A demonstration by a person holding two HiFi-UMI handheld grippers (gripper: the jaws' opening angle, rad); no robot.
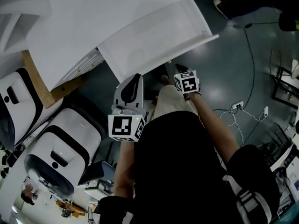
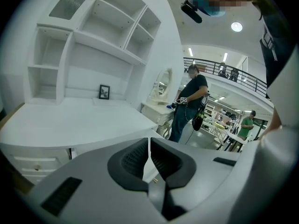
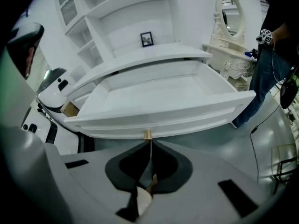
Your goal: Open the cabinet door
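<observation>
The white cabinet (image 3: 140, 22) has open shelves above and a wide drawer (image 3: 219, 104) pulled far out. A small brass knob (image 3: 147, 134) sits on the middle of the drawer's front. My right gripper (image 3: 149, 143) is shut, its tips just under that knob; I cannot tell whether they touch it. In the head view the drawer (image 1: 154, 36) juts over the right gripper's marker cube (image 1: 187, 83). My left gripper (image 2: 149, 141) is shut with nothing between its pads. It is held off to the left of the drawer (image 1: 133, 85), beside the cabinet's white top (image 2: 70, 120).
Two white rounded machines (image 1: 56, 157) stand on the floor at the left, beside a wooden board (image 1: 37, 83). Cables and a power strip (image 1: 238, 107) lie on the grey floor to the right. A person (image 2: 189, 104) stands near a dressing table with an oval mirror (image 3: 230, 13).
</observation>
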